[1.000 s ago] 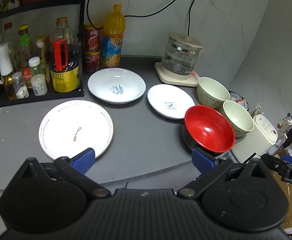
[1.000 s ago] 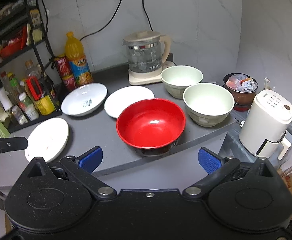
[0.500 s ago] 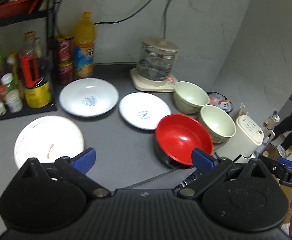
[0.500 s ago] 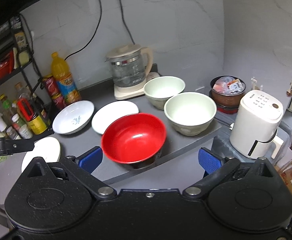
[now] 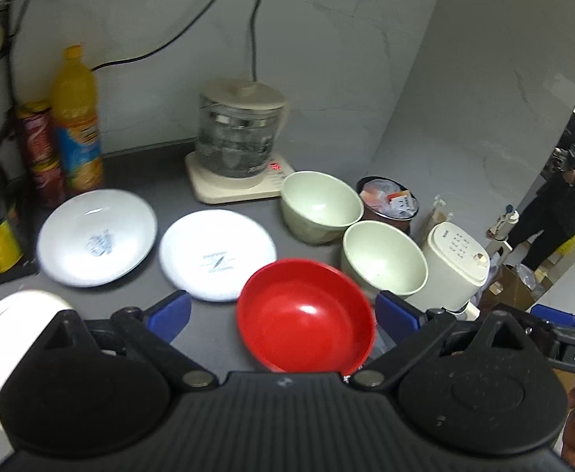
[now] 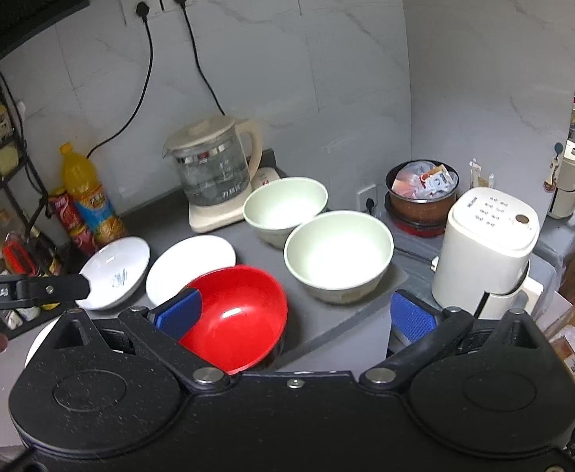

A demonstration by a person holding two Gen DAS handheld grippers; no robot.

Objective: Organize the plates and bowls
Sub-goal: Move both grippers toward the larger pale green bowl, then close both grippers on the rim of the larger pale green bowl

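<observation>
Red is what fills my near view: one red bowl (image 5: 305, 316) sits at the tabletop's (image 5: 216, 326) front edge, right ahead of my left gripper (image 5: 283, 314), whose jaws stand wide apart and hold nothing. My right gripper (image 6: 297, 316) hangs just off that same edge, jaws also spread and empty, with the red bowl (image 6: 236, 314) showing past its left pad; I read both as poised for a first pick, nothing stacked yet. One step out, two pale green bowls (image 6: 338, 253) sit side by side, rims nearly touching, so nesting those looks the natural start. To the left I count three white plates: a flat one (image 5: 216, 253) beside the red bowl, a deeper one (image 5: 96, 236) beyond it, and a third (image 5: 8, 314) half hidden behind my left gripper's body. Farthest back, a glass kettle (image 6: 212, 175) stands plugged in against the wall.
</observation>
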